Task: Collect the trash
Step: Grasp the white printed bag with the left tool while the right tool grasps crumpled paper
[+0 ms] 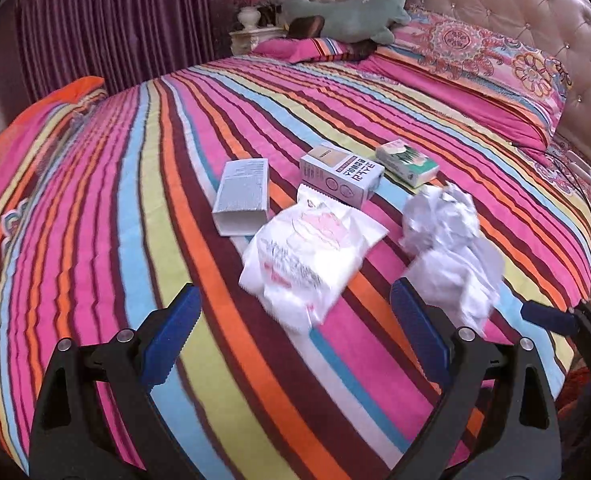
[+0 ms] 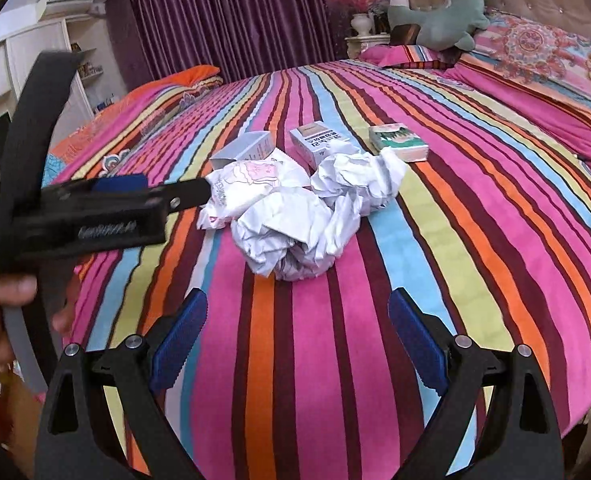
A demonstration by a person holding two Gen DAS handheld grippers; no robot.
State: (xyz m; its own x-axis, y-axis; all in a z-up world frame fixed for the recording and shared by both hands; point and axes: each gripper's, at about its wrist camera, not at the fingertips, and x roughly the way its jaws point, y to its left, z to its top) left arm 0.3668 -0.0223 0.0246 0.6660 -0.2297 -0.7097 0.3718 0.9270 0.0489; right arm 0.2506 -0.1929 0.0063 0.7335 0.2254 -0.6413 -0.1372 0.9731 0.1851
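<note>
Because the crumpled paper lying on the striped bed beside the plastic bag is light and springy, take its bulging middle with the right gripper, whose fingers, like the left gripper's, stand wide and empty.

The bedspread is showing as soft, matt striped cloth. The crumpled paper is looking dry, creased and matt, while the plastic bag is giving off a thin, slightly glossy sheen. The boxes are reading as smooth printed cardboard. The headboard is looking like tufted, faintly shiny leather.
</note>
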